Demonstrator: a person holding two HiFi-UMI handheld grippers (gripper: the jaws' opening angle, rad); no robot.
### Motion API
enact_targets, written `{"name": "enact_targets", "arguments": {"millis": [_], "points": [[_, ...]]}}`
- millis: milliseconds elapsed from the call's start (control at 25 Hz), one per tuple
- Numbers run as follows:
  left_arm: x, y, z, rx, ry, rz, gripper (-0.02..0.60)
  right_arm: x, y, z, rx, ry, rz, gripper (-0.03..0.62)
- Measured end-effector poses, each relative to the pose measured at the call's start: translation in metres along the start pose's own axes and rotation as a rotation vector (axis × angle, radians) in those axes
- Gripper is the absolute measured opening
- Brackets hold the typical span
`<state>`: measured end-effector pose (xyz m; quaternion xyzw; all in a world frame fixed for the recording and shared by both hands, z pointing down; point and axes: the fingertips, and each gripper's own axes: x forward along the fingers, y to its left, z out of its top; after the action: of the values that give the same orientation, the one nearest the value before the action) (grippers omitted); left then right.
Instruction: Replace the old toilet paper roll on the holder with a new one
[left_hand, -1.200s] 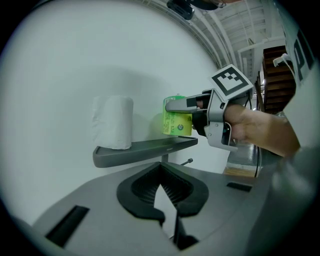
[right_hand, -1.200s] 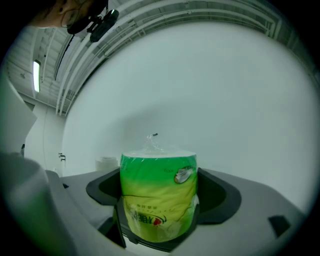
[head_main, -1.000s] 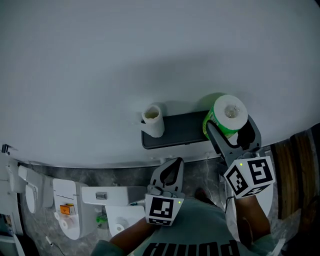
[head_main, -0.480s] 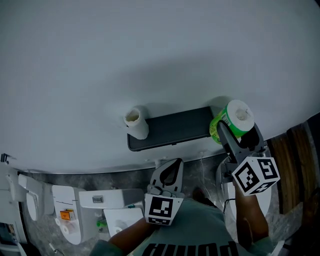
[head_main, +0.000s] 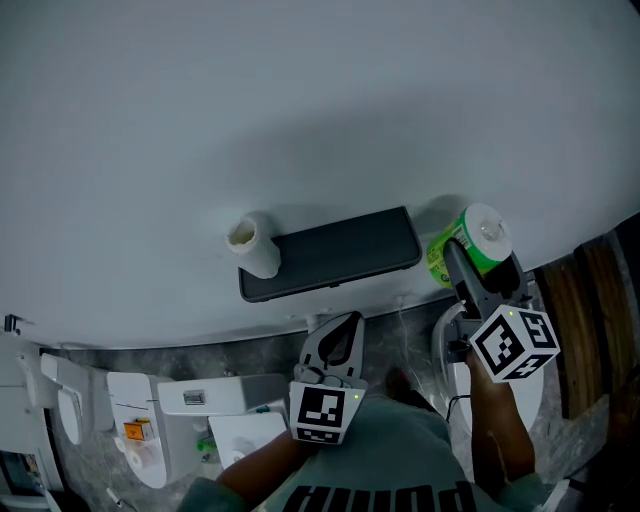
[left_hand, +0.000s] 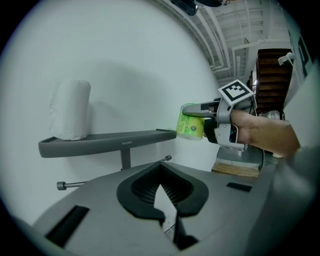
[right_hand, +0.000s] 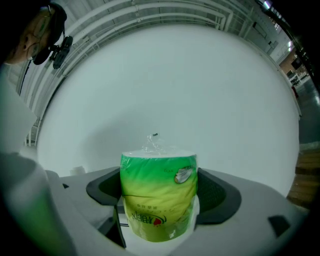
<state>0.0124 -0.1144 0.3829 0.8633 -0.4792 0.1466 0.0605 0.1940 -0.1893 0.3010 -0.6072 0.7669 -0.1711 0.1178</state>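
Note:
A dark wall shelf (head_main: 330, 252) (left_hand: 105, 141) carries the old white roll (head_main: 250, 245) (left_hand: 70, 110), which stands upright on its left end. Beneath the shelf a bare metal holder rod (left_hand: 62, 185) sticks out. The new roll, in green wrapping (head_main: 470, 245) (right_hand: 159, 197) (left_hand: 191, 121), is clamped upright between the pads of my right gripper (head_main: 478, 262) (right_hand: 160, 200), just past the shelf's right end and near the wall. My left gripper (head_main: 338, 340) (left_hand: 161, 167) hangs below the shelf's middle, shut and empty.
A plain white wall fills the upper part of every view. A white toilet (head_main: 130, 420) and small fittings stand at the lower left on the grey stone floor. Dark wooden boards (head_main: 590, 320) run along the right edge.
The right gripper has carried the green roll rightward, off the shelf's right end. The shelf and old roll have slid left in the head view. The left gripper has stayed put.

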Motion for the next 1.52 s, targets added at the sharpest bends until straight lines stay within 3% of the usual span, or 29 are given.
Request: {"name": "enact_targets", "arguments": {"millis": [240,1040,1520], "points": [[0.007,-0.003,0.0,0.0,0.008,0.004,0.005,0.003,-0.014,-0.012,0.07,0.017,-0.009,0.431],[0.0,0.024,-0.014,-0.012,0.056,0.076,0.005,0.036,-0.043,-0.096,0.669,0.083,-0.021,0.431],[-0.012,0.038,-0.017,-0.016,0.055,0.111,0.005,0.046,-0.039,-0.116,0.895,0.058,-0.007,0.431]]}}
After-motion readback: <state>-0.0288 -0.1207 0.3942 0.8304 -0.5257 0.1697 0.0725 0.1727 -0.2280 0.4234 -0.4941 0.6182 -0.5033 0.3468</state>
